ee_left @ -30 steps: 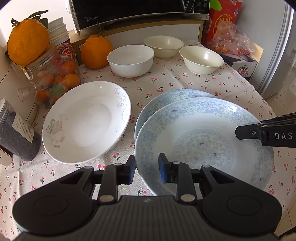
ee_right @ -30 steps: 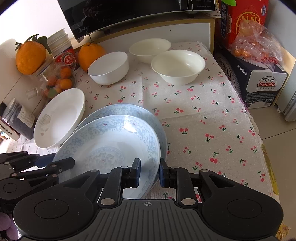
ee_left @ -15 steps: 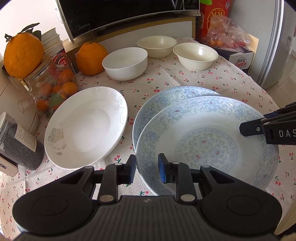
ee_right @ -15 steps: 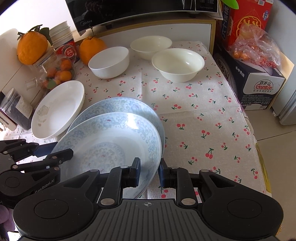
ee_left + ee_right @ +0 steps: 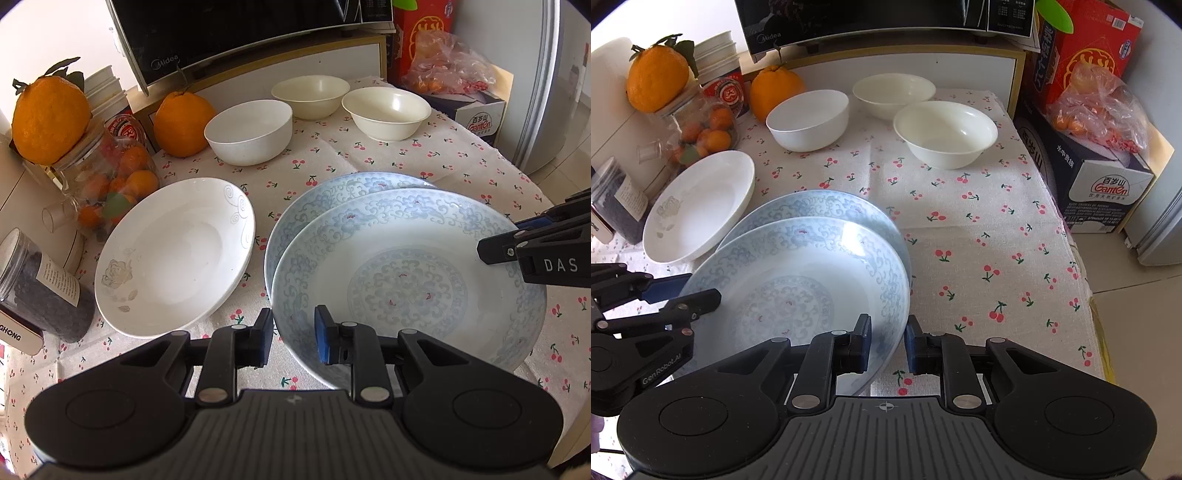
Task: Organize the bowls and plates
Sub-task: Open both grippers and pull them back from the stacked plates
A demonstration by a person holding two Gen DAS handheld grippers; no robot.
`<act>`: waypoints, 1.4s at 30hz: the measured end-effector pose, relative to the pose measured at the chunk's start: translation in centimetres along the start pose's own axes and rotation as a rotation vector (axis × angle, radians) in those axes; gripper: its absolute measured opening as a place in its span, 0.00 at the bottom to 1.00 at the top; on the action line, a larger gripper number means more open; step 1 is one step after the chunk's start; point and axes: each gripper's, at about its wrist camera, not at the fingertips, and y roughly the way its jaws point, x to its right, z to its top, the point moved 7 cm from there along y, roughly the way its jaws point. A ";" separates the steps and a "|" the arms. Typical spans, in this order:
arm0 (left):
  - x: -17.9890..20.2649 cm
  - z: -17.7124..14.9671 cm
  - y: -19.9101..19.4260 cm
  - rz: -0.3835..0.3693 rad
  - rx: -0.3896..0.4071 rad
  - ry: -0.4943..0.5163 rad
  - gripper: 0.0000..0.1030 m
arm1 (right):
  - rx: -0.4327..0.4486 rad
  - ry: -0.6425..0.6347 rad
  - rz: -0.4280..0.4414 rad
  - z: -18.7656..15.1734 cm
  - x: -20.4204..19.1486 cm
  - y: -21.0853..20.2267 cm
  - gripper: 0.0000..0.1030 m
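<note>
A blue-patterned plate (image 5: 406,280) (image 5: 798,291) is held up between both grippers, above a second blue-patterned plate (image 5: 332,192) (image 5: 820,203) lying on the cloth. My left gripper (image 5: 293,334) is shut on the held plate's left rim. My right gripper (image 5: 888,339) is shut on its right rim. A white plate (image 5: 173,254) (image 5: 698,206) lies to the left. A white bowl (image 5: 247,131) (image 5: 807,120) and two cream bowls (image 5: 310,94) (image 5: 386,110) stand at the back.
A jar of small oranges (image 5: 107,177), a dark jar (image 5: 37,291), two large oranges (image 5: 183,123) (image 5: 50,114) and a microwave (image 5: 240,33) line the left and back. Boxes (image 5: 1089,162) stand off the table's right edge.
The held plate has risen with both grippers, which pulled back a little from the table. The other dishes have not moved.
</note>
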 end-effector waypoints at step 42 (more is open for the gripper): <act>-3.0 -2.0 -2.2 -0.074 0.142 -0.234 0.83 | 0.216 0.020 0.054 0.8 -1.3 -2.4 0.75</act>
